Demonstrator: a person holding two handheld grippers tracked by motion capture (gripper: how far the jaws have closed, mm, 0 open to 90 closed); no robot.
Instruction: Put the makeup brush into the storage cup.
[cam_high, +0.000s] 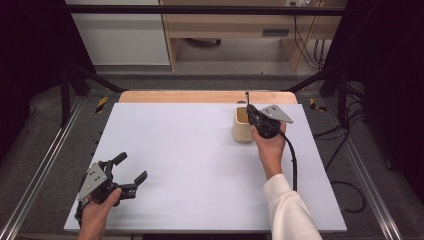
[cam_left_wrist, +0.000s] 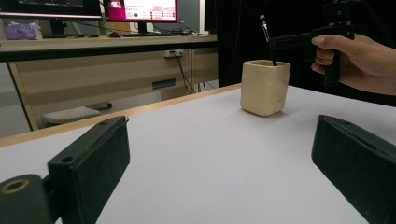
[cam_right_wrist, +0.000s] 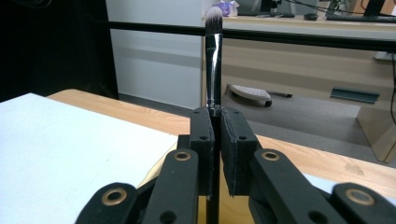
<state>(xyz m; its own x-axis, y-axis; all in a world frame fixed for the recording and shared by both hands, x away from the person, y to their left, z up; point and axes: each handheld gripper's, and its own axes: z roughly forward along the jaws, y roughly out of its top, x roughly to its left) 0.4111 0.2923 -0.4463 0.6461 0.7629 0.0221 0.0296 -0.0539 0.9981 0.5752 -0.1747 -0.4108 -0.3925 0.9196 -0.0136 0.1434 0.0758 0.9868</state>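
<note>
A cream square cup (cam_high: 242, 127) (cam_left_wrist: 264, 87) stands at the far right of the white table sheet (cam_high: 190, 160). A slim black makeup brush (cam_right_wrist: 214, 56) (cam_left_wrist: 267, 39) (cam_high: 247, 98) stands upright, bristles up, its lower end inside the cup. My right gripper (cam_high: 253, 117) (cam_right_wrist: 216, 149) hovers level over the cup's mouth and is shut on the brush handle. My left gripper (cam_high: 131, 170) (cam_left_wrist: 219, 172) rests near the table's front left corner, jaws wide open with nothing between them, pointing toward the cup.
The wooden table edge (cam_high: 200, 96) runs along the far side. Beyond it stand a desk (cam_left_wrist: 107, 60) with monitors (cam_left_wrist: 140, 10) and hanging cables. A black frame bar (cam_high: 200, 9) crosses the top. A cable (cam_high: 294, 160) trails from my right gripper.
</note>
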